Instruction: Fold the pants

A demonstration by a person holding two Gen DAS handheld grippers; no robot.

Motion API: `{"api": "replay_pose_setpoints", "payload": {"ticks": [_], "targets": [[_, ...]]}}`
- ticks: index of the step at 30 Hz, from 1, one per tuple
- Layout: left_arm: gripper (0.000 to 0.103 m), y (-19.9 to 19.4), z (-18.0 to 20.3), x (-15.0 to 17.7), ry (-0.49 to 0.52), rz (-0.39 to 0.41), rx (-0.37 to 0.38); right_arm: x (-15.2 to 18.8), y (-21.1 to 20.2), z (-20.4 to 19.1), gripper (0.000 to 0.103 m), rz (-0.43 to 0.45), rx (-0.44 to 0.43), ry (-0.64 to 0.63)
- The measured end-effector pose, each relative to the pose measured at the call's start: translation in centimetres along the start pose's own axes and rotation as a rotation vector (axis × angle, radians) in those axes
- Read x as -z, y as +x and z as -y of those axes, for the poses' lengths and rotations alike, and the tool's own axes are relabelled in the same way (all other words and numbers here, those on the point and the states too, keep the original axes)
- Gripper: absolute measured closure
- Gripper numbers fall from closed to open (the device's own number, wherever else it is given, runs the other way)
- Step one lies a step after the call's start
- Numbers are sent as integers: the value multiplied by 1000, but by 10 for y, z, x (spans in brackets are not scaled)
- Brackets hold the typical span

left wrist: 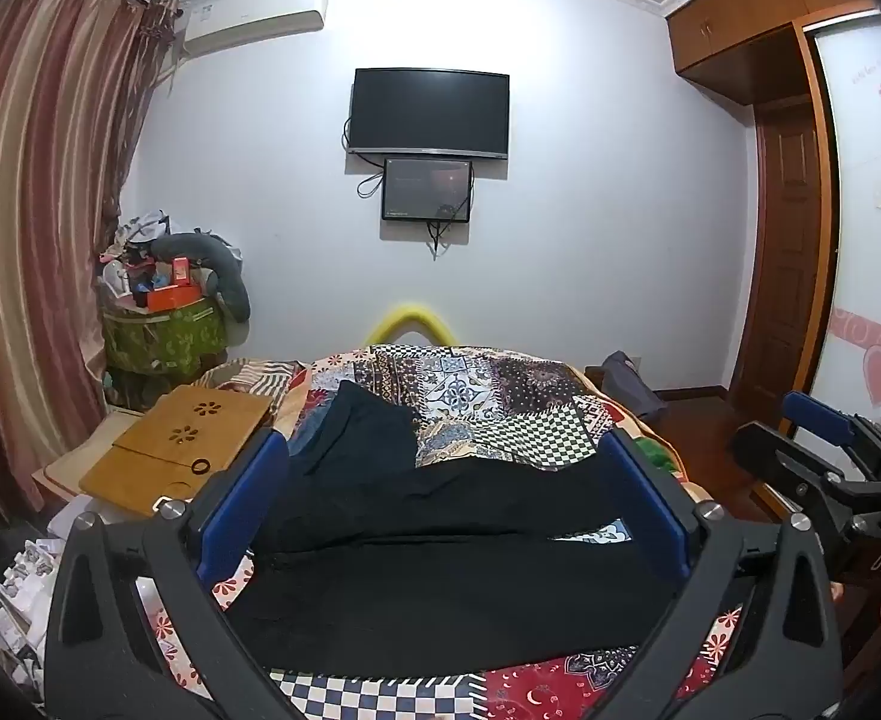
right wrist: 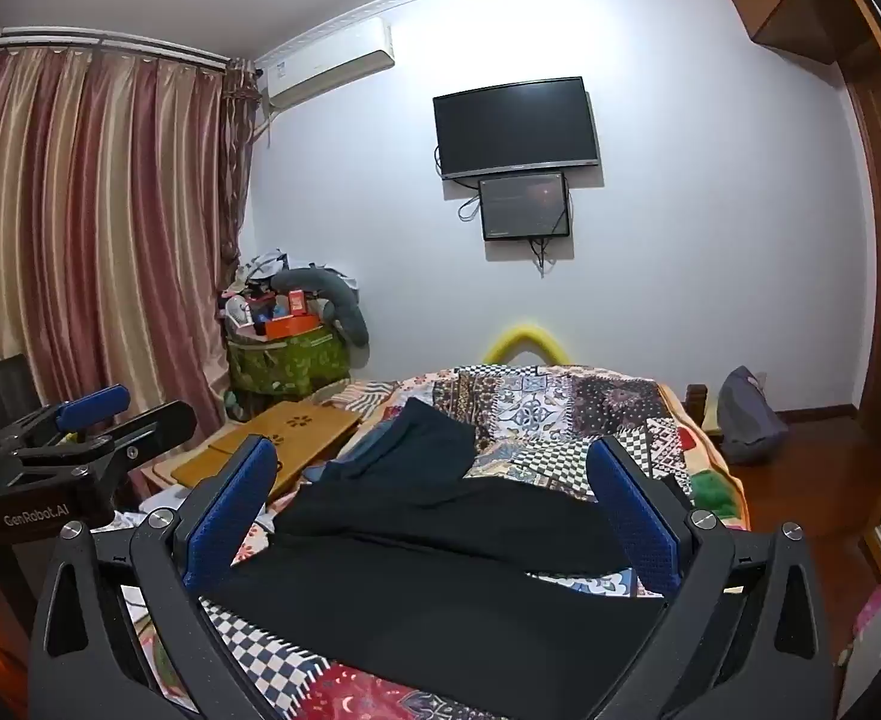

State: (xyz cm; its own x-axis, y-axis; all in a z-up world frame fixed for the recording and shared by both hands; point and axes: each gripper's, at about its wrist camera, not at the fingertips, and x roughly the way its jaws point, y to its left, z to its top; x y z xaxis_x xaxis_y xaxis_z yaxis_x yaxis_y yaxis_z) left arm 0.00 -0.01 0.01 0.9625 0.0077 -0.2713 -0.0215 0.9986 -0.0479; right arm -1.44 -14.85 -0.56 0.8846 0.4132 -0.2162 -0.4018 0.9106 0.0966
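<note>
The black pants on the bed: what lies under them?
The black pants lie on a patchwork quilt that shows all around them. A bit of blue cloth peeks out at their far left edge. What lies beneath the middle is covered.

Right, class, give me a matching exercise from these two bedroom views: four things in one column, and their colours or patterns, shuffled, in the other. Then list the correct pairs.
Things:
1. pants
2. bedspread
3. lap desk
4. curtain

Colours or patterns:
A. plain light wood with flower cut-outs
B. patchwork of checks and prints
C. reddish-pink and gold stripes
D. solid black

Pairs: 1-D, 2-B, 3-A, 4-C

Both the left gripper and the right gripper hang open above the pants.
</note>
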Motion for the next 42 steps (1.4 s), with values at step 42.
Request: {"api": "replay_pose_setpoints", "payload": {"ticks": [42], "targets": [[0,0,8,3,16,18,-15,-1,-2,21,1,4,12,3]]}}
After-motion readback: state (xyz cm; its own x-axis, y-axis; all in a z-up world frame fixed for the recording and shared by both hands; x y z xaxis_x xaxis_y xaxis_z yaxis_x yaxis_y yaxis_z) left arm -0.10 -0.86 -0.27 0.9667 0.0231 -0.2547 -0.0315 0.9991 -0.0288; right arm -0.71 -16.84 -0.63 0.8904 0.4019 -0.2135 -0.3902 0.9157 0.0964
